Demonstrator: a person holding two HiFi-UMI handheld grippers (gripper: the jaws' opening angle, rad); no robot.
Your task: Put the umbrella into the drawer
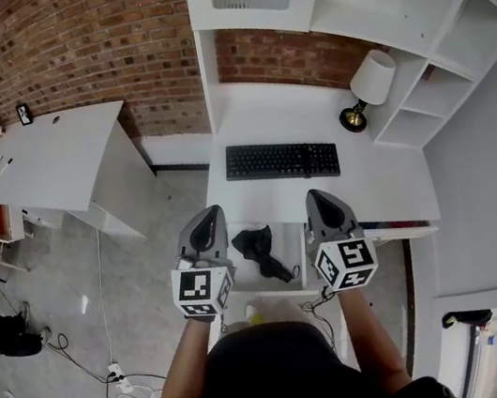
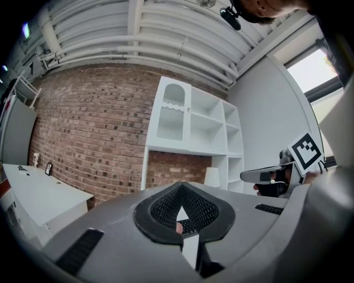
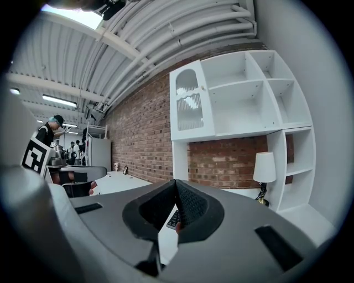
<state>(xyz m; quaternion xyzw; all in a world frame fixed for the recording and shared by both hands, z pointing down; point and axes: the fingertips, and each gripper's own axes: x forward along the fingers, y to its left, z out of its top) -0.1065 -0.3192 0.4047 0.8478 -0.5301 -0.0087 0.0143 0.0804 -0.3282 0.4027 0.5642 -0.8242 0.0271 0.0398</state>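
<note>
The left gripper (image 1: 207, 221) and right gripper (image 1: 319, 200), each with jaws pressed together on nothing, cover both sides of the open white drawer (image 1: 293, 244). Its front edge is partly hidden by the person's dark shirt (image 1: 269, 371), and the folded black fabric umbrella (image 1: 259, 245) lies inside between the grippers. Beyond, the white desk (image 1: 252, 111) carries a black keyboard (image 1: 280, 160) and a white-shaded brass lamp (image 1: 370, 86), with grey floor (image 1: 147, 268) open at left.

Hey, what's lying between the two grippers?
The black umbrella, lying in the open drawer, sits between the left gripper and the right gripper; the head view shows it.
</note>
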